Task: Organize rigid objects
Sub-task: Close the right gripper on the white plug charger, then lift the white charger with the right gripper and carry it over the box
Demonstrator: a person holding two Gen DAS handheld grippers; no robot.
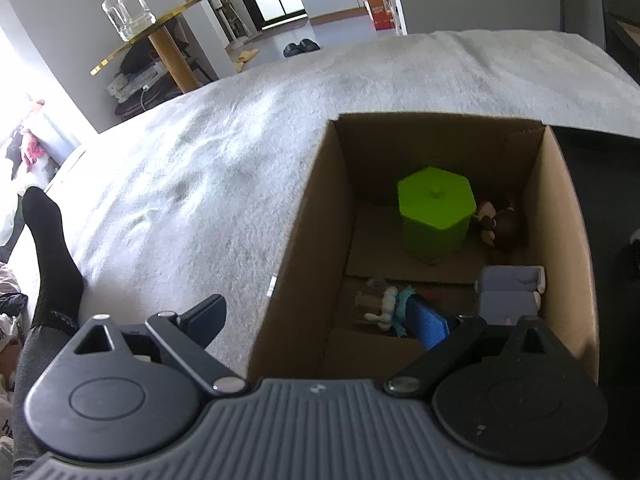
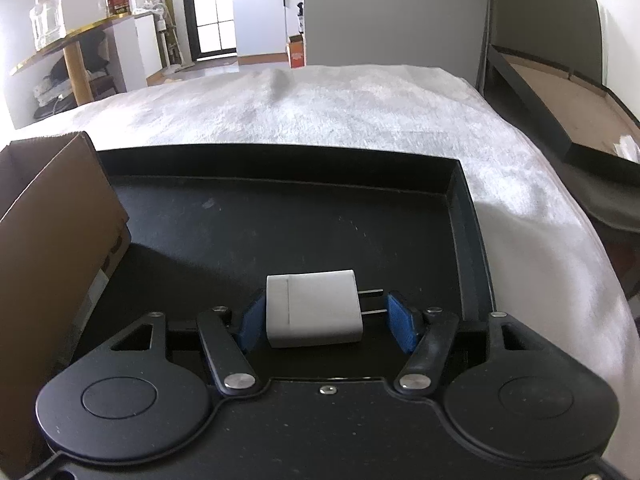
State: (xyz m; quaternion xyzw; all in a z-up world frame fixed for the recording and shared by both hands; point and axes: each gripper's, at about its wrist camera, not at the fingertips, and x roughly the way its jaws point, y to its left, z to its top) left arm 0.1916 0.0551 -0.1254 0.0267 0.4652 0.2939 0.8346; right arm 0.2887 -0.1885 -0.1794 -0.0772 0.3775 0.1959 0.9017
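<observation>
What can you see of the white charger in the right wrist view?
The white charger is a small boxy plug adapter, smooth plastic by the look, with a thin seam line near its left end and two flat metal prongs pointing right. It lies flat on the black tray, near its front edge, between the blue pads of the right claw. The left pad looks against it; the right pad stands off the prongs.

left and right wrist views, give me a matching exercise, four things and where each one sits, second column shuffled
Things:
1. green hexagonal container
2. white charger
3. glass jar
4. cardboard box

Places:
A. on the gold-edged side table
B. on the white blanket, beside the black tray
C. inside the cardboard box
D. in the black tray, between the right gripper's blue fingers

Pairs: 1-C, 2-D, 3-A, 4-B
</observation>
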